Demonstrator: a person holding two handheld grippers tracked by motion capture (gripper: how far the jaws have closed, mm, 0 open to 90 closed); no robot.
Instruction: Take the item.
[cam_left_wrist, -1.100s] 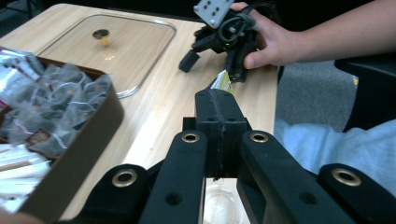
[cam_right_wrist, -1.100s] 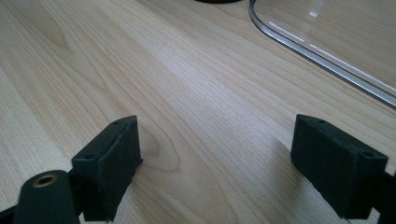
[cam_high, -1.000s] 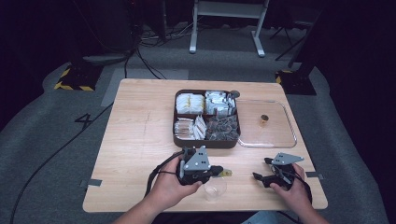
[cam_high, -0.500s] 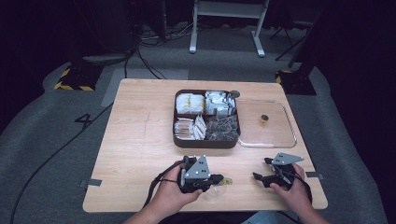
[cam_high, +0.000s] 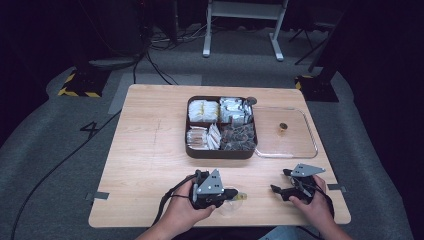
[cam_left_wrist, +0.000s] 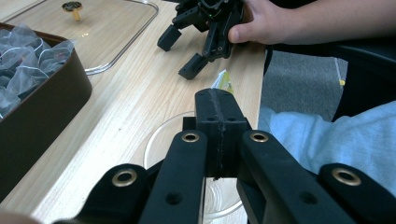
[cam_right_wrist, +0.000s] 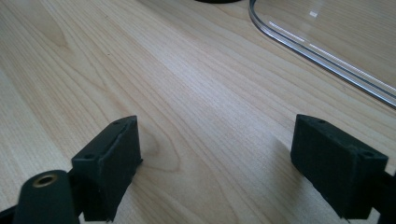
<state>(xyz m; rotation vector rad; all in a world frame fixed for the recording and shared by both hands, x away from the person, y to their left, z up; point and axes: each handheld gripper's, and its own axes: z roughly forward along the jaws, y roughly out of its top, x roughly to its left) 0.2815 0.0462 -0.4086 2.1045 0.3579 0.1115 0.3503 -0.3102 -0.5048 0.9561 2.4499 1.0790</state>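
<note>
Black jaws of the left gripper (cam_left_wrist: 219, 126) meet over a glass dish (cam_left_wrist: 163, 140); the right gripper (cam_right_wrist: 229, 168) gapes wide, empty.

left gripper (cam_high: 231, 195): jaws pressed together, hand-held | right gripper (cam_high: 280, 182): jaws spread wide, hand-held

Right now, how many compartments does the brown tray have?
4 in the brown tray. Far left: yellowish packets. Far right: silvery packets. Near left: pale packets. Near right: dark mesh bags. None looks hidden.
</note>
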